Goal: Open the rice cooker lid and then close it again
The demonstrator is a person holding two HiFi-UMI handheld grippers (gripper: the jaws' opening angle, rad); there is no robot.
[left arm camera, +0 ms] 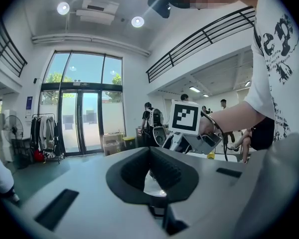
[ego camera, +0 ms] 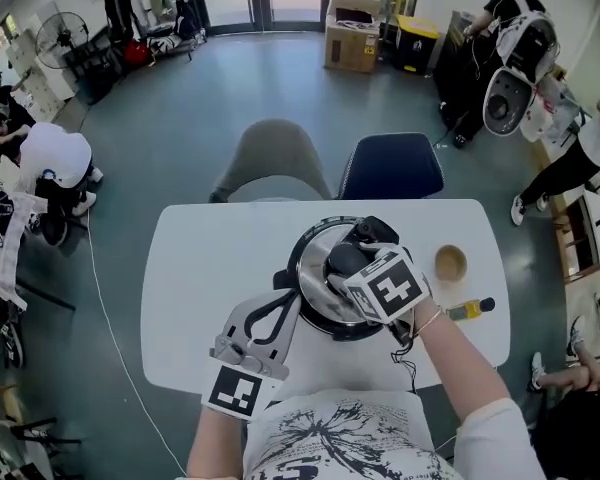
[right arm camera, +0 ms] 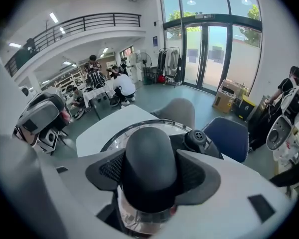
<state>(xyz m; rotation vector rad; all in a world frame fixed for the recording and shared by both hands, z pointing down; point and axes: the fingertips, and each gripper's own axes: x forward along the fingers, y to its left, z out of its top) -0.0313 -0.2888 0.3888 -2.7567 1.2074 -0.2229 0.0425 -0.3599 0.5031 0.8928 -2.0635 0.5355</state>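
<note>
The rice cooker stands in the middle of the white table, with its shiny round lid down on it. My right gripper reaches down over the lid, its marker cube above. In the right gripper view the black lid knob fills the gap of the right gripper, both pads against it. My left gripper lies level at the cooker's left edge. In its own view the left gripper has its pads drawn together, with a shiny bit of the cooker's rim pinched between them.
A small wooden cup and a yellow bottle sit on the table right of the cooker. A grey chair and a blue chair stand behind the table. Several people work around the room's edges.
</note>
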